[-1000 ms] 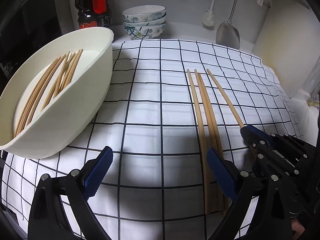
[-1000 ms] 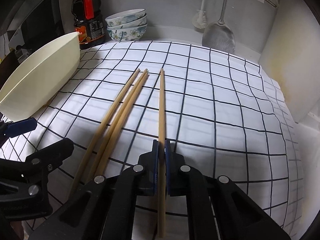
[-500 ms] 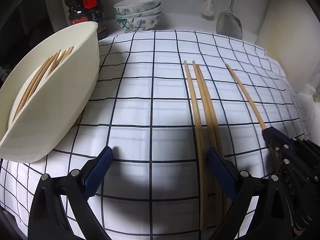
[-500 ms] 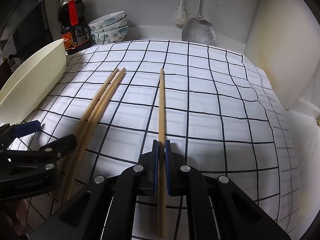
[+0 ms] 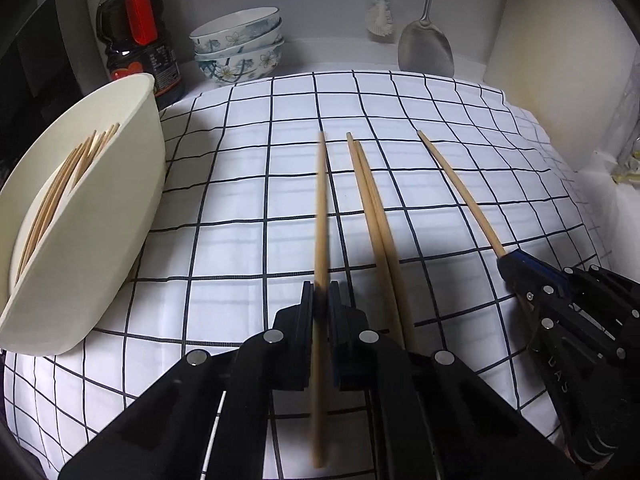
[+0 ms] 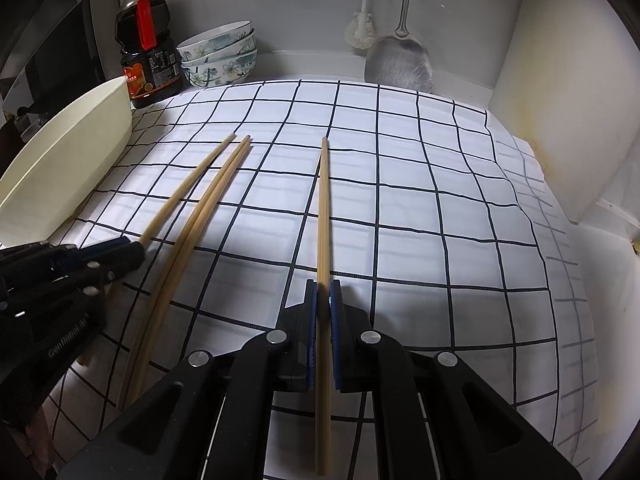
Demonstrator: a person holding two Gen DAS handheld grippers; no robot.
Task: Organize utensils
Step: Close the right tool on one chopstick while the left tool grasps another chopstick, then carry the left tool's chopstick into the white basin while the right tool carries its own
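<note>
Left gripper (image 5: 321, 300) clamps chopstick (image 5: 320, 216); right gripper (image 6: 323, 300) clamps another chopstick (image 6: 322, 208).

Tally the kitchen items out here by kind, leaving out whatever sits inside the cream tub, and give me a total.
Loose wooden chopsticks on the checked cloth or held by a tool: 4
Floral ceramic bowls, stacked: 3
Cream plastic tub: 1
Dark sauce bottle with red handle: 1
Metal spatula, hanging: 1
White dish brush, hanging: 1
Total: 11
</note>
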